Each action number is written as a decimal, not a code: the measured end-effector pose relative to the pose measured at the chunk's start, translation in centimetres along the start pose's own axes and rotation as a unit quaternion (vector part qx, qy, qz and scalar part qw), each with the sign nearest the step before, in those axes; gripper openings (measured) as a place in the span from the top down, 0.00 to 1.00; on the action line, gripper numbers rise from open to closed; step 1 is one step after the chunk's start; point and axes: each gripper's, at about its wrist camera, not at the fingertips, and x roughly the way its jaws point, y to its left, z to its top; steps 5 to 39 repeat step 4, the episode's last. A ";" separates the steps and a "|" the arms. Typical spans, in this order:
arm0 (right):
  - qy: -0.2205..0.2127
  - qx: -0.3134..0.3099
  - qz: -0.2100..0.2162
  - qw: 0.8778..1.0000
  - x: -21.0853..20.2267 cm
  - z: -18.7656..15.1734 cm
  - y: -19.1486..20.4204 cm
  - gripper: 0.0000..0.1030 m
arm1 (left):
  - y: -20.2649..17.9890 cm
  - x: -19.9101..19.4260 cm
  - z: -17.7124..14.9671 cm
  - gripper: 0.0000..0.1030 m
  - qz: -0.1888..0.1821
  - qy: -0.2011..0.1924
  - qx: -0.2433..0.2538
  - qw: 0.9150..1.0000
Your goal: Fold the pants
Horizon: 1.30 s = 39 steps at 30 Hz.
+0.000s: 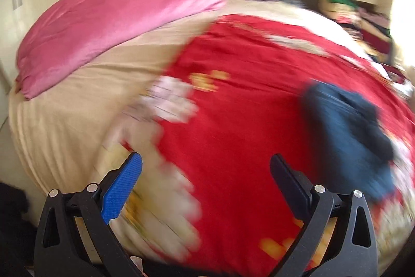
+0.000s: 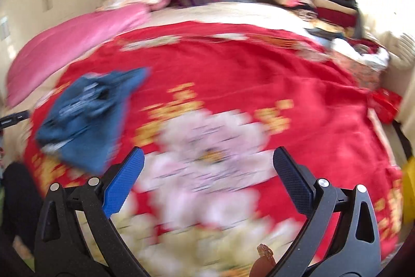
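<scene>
Right wrist: pants (image 2: 85, 118) up-left of the wide-spread right gripper (image 2: 208, 160).

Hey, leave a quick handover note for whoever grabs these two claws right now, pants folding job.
Left claw: open, empty, over the near edge of the red floral bedspread.
Right claw: open, empty, over the spread's big flower.
Blue pants: bunched in a heap on the bedspread, right of the left claw, left of the right one, touched by neither.
Done: no fold visible.
Left: spread the pants flat, then fold. Both views are motion-blurred.
</scene>
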 end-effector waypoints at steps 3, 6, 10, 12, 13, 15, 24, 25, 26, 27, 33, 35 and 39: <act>0.009 0.023 -0.064 0.998 2.1 2.0 -5.8 0.09 | 3.6 4.8 3.9 0.04 0.060 0.025 -0.016 0.998; 0.011 0.031 -0.078 0.996 2.9 2.5 -7.5 0.09 | 5.0 6.6 5.4 0.04 0.072 0.031 -0.028 0.996; 0.011 0.031 -0.078 0.996 2.9 2.5 -7.5 0.09 | 5.0 6.6 5.4 0.04 0.072 0.031 -0.028 0.996; 0.011 0.031 -0.078 0.996 2.9 2.5 -7.5 0.09 | 5.0 6.6 5.4 0.04 0.072 0.031 -0.028 0.996; 0.011 0.031 -0.078 0.996 2.9 2.5 -7.5 0.09 | 5.0 6.6 5.4 0.04 0.072 0.031 -0.028 0.996; 0.011 0.031 -0.078 0.996 2.9 2.5 -7.5 0.09 | 5.0 6.6 5.4 0.04 0.072 0.031 -0.028 0.996; 0.011 0.031 -0.078 0.996 2.9 2.5 -7.5 0.09 | 5.0 6.6 5.4 0.04 0.072 0.031 -0.028 0.996; 0.011 0.031 -0.078 0.996 2.9 2.5 -7.5 0.09 | 5.0 6.6 5.4 0.04 0.072 0.031 -0.028 0.996; 0.011 0.031 -0.078 0.996 2.9 2.5 -7.5 0.09 | 5.0 6.6 5.4 0.04 0.072 0.031 -0.028 0.996; 0.011 0.031 -0.078 0.996 2.9 2.5 -7.5 0.09 | 5.0 6.6 5.4 0.04 0.072 0.031 -0.028 0.996; 0.011 0.031 -0.078 0.996 2.9 2.5 -7.5 0.09 | 5.0 6.6 5.4 0.04 0.072 0.031 -0.028 0.996; 0.011 0.031 -0.078 0.996 2.9 2.5 -7.5 0.09 | 5.0 6.6 5.4 0.04 0.072 0.031 -0.028 0.996; 0.011 0.031 -0.078 0.996 2.9 2.5 -7.5 0.09 | 5.0 6.6 5.4 0.04 0.072 0.031 -0.028 0.996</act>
